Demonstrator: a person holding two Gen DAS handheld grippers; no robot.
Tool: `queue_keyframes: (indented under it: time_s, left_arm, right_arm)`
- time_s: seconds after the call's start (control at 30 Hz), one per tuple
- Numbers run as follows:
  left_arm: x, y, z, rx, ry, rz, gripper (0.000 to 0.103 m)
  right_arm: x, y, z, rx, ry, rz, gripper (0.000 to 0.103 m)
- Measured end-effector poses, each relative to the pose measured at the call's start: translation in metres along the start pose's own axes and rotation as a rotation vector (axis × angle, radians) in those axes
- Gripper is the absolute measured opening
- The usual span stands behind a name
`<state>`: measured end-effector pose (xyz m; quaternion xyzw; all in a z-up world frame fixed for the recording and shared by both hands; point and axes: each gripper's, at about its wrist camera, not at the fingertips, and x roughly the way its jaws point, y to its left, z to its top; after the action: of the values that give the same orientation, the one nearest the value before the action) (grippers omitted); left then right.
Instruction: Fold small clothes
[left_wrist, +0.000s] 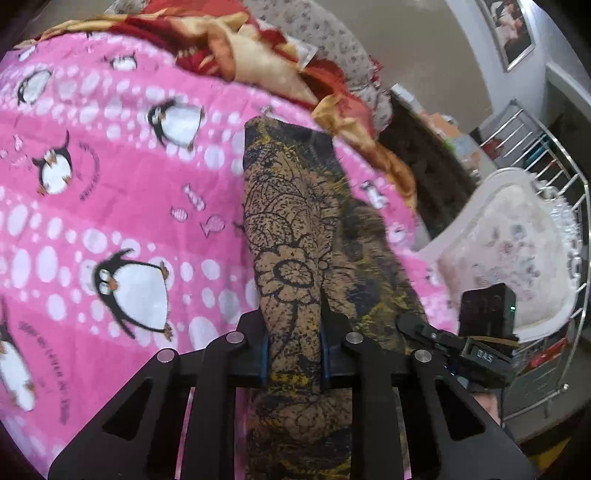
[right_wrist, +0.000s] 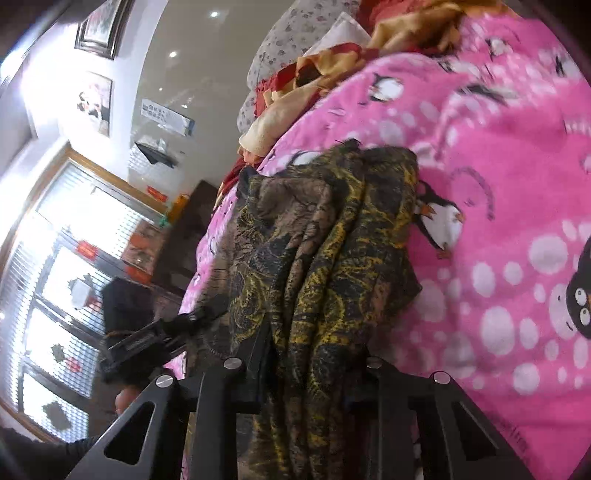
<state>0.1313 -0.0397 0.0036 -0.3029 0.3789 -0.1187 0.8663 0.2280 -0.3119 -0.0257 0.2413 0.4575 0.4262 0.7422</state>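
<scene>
Left wrist view: left gripper pinches the brown patterned garment between its fingers; cloth trails ahead over the pink penguin blanket. Right gripper likewise clamps the bunched garment.

A small label on the other hand-held gripper reads "OAS"; blanket lettering unreadable

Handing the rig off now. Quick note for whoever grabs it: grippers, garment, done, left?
Left gripper: jaws shut on the brown-and-yellow patterned garment, bunched between them.
Right gripper: jaws shut on the same garment, gathered in loose folds.
The garment stretches from both grippers onto the pink penguin blanket, far end resting there.
Done: both ends gripped, cloth roughly doubled lengthwise.
Left: lay flat, finish the fold, release. Fold count so far cannot be told.
</scene>
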Motion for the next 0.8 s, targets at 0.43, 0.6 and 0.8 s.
queue_keyframes:
  time_s: [0.43, 0.6, 0.8]
  left_arm:
    - [-0.062, 0.12, 0.014, -0.085, 0.007, 0.174, 0.022]
    - [-0.061, 0.126, 0.01, -0.072, -0.001, 0.148, 0.026]
    - [-0.092, 0.115, 0.02, -0.025, -0.056, 0.172, 0.026]
  right_arm:
    - [0.086, 0.08, -0.011, 0.022, 0.002, 0.001, 0.024]
    - [0.083, 0.062, -0.016, 0.12, -0.009, -0.113, 0.024]
    - [0.039, 0.118, -0.008, -0.074, -0.056, -0.204, 0.024]
